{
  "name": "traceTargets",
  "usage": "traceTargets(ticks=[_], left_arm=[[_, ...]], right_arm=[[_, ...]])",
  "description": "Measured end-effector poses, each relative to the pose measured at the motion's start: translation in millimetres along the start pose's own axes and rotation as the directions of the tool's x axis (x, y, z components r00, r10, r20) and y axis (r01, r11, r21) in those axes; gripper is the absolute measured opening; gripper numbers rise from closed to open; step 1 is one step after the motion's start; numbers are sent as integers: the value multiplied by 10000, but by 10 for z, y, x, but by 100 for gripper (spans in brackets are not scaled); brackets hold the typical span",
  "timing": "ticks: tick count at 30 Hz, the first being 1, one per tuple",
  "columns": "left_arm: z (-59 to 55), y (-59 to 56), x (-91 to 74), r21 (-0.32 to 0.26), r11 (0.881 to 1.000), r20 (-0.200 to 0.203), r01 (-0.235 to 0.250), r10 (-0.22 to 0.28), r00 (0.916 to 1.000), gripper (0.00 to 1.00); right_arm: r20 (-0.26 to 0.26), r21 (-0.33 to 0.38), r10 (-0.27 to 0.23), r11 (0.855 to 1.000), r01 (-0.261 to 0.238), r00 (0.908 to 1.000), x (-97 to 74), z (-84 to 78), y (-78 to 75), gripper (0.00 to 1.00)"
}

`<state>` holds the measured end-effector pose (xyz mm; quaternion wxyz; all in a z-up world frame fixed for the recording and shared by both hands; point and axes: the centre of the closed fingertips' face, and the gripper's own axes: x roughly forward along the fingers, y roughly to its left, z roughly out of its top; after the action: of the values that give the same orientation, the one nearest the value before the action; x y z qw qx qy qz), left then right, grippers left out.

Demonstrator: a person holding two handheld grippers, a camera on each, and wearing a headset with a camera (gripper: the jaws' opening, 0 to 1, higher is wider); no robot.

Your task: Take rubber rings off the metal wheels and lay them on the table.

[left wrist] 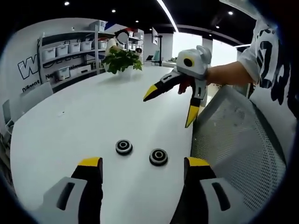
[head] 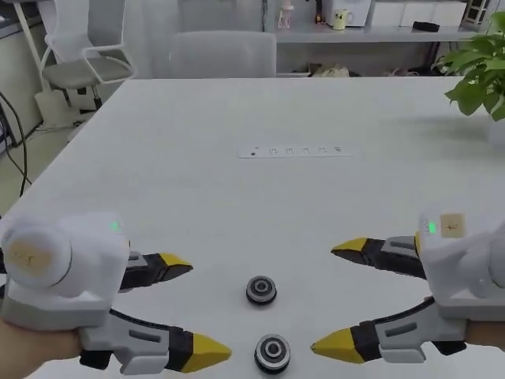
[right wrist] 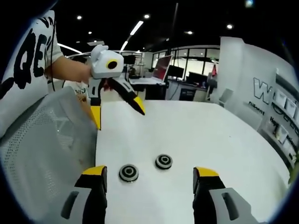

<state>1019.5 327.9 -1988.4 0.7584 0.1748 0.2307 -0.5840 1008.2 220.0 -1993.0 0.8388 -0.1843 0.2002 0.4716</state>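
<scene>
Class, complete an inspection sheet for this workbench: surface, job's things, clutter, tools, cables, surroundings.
Surface: large flat white table.
Job's things: nearer metal wheel and farther metal wheel lie flat, apart, black rubber rings on.
Clutter: white recessed socket strip mid-table; green leafy plant at right.
Tools: left tool and right tool open, empty, flanking the wheels, touching neither.
Cables: thin dark cable on the floor, far left.
Surroundings: white office chair beyond the table.
</scene>
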Motion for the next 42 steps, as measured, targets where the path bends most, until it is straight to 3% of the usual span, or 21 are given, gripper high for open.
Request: traceTargets(ticks=[24, 42], left_arm=[[-130, -89, 238, 295, 9968, -354, 750, -739, 9966, 58], [-214, -199, 425, 553, 9875, -736, 1477, -1435, 9869, 48]], right_arm=[[-369, -488, 970, 9939, -988, 9946, 180, -199, 110, 64], [-609, -289, 1582, 9867, -1602, 9855, 285, -367, 198, 55]])
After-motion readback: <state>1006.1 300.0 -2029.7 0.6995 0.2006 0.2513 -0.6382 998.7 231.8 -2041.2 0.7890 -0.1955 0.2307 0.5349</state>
